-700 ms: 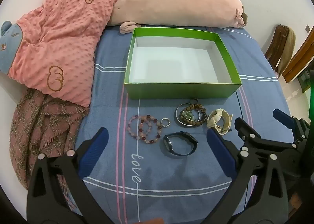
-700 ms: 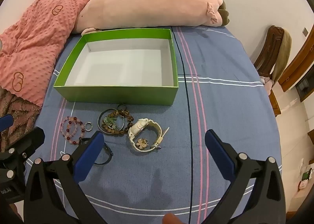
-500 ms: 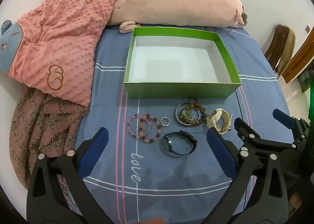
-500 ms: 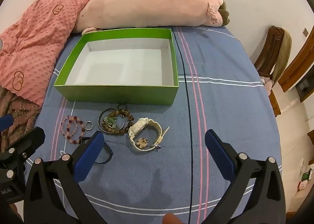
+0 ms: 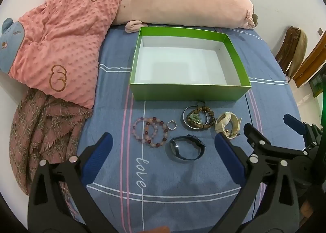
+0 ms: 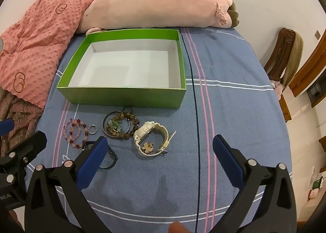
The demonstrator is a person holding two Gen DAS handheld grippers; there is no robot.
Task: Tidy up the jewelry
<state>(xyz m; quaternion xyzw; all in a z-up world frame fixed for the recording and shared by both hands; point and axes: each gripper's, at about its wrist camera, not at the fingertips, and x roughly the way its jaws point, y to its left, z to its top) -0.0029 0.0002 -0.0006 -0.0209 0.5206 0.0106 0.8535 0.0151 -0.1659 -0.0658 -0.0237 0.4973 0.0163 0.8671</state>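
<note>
Hovering unchanged: both tongs (image 5: 163, 151) (image 6: 159, 155) spread, jewelry untouched.

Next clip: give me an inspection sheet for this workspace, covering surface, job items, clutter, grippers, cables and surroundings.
Surface: blue striped bedsheet, flat, printed "love".
Job's things: green box open, white inside, nothing in it. In front of it, on the sheet: pink bead bracelets, small ring, brown bead bracelets with bangle, cream watch, black band.
Clutter: pink blanket, plush pillow, brown throw along the left and far edges.
Grippers: left gripper and right gripper both open, above the sheet, holding nothing.
Cables: nothing seen.
Surroundings: white wall, wooden chair at right.
</note>
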